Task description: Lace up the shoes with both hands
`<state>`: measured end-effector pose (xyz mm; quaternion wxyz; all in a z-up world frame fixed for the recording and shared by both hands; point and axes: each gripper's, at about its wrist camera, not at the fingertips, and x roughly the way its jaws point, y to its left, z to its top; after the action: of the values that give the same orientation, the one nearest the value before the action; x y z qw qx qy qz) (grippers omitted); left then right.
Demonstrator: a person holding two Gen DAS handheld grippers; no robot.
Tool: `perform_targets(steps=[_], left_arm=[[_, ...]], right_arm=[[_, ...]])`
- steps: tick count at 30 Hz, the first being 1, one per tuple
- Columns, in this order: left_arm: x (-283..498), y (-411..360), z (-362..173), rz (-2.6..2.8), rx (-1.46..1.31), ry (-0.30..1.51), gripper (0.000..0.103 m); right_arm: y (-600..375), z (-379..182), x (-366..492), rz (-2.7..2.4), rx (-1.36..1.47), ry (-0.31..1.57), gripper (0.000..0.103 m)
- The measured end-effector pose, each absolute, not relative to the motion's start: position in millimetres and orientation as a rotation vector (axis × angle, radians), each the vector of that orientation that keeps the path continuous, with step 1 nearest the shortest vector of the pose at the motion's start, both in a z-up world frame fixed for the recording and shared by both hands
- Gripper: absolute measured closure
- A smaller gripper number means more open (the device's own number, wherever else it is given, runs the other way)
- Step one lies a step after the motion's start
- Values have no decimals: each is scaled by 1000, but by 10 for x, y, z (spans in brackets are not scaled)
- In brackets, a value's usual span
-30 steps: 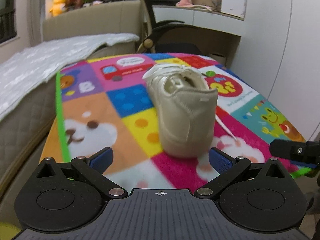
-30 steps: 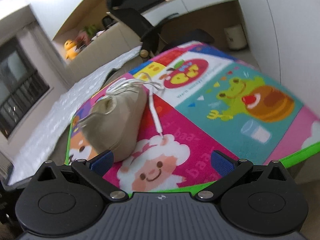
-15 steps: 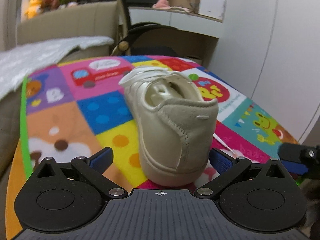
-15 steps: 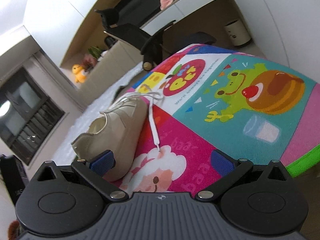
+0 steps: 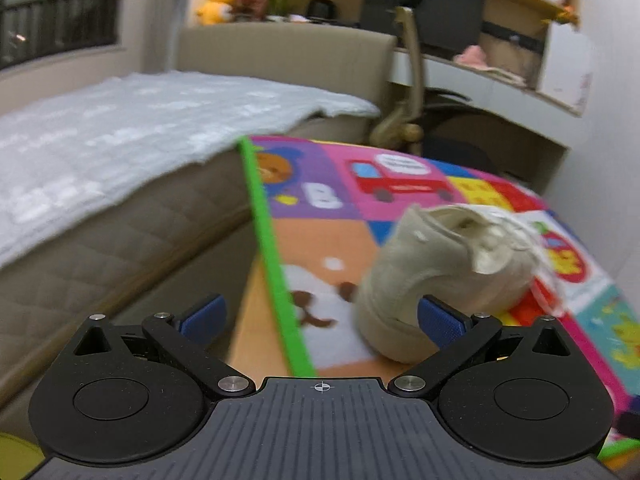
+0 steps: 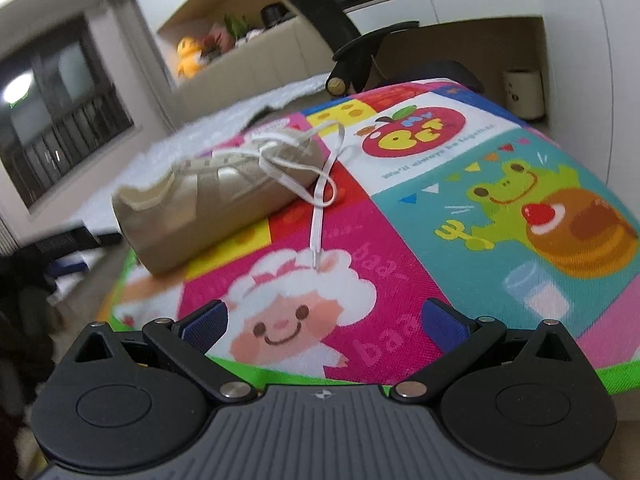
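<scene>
A beige shoe [image 5: 436, 276] [image 6: 212, 196] stands on a colourful play mat [image 5: 316, 216] [image 6: 460, 184], heel toward both cameras. Its white lace [image 6: 320, 208] hangs loose over the side and trails across the mat, its tip resting on the sheep picture. In the left wrist view the lace [image 5: 548, 276] is a blur at the shoe's right side. My left gripper [image 5: 320, 320] is open, its right pad close to the heel, nothing between the fingers. My right gripper [image 6: 326, 322] is open over the mat's near edge, short of the lace tip and empty.
A bed with a white cover [image 5: 120, 152] runs along the mat's left edge. An office chair [image 6: 360, 48] and a desk [image 5: 480, 80] stand behind the mat. A small bin [image 6: 524, 94] sits by the wall. The mat's green border [image 6: 560, 372] marks its near edge.
My left gripper has swung left, so the shoe sits at the right of its view and the bed fills the left. My right gripper has shifted, bringing the lace tip nearer the centre.
</scene>
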<state>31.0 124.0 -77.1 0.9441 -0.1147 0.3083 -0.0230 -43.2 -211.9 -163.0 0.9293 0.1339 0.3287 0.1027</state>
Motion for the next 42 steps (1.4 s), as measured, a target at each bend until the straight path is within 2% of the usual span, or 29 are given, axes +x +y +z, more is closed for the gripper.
perform_targets(steps=[6,10,13,19,24,29,32,36,42], left_arm=[[378,930,-710,-188,-214,657,0],[540,733,-642,-232,-151,653,0],[643,681,-625,-233,-121,659,0],[832,640,-629,-234,-74,682,0],[1029,663,-717,-270,-102,724,0],[1155,674,-804,-288,-95,745,0],[1218,700,-805,-307,-106,744,0],[1310,709,-783,-374,-112,756,0],[1265,677,-748,-530,-83,721,0]], right_arm=[[-2085,-1608,-440,202,235,669,0],[-2293,-1494,-354,275,453,648,0],[-2396,-1293,-70,311,522,614,0],[-2293,-964,861,355,450,603,0],[-2249,-1128,1753,335,528,647,0],[-2224,-1495,2217,404,660,709,0],[-2188,-1653,2222,512,752,751,0],[-2121,-1542,1876,486,669,757,0],[-2590,-1438,1296,420,727,725,0]])
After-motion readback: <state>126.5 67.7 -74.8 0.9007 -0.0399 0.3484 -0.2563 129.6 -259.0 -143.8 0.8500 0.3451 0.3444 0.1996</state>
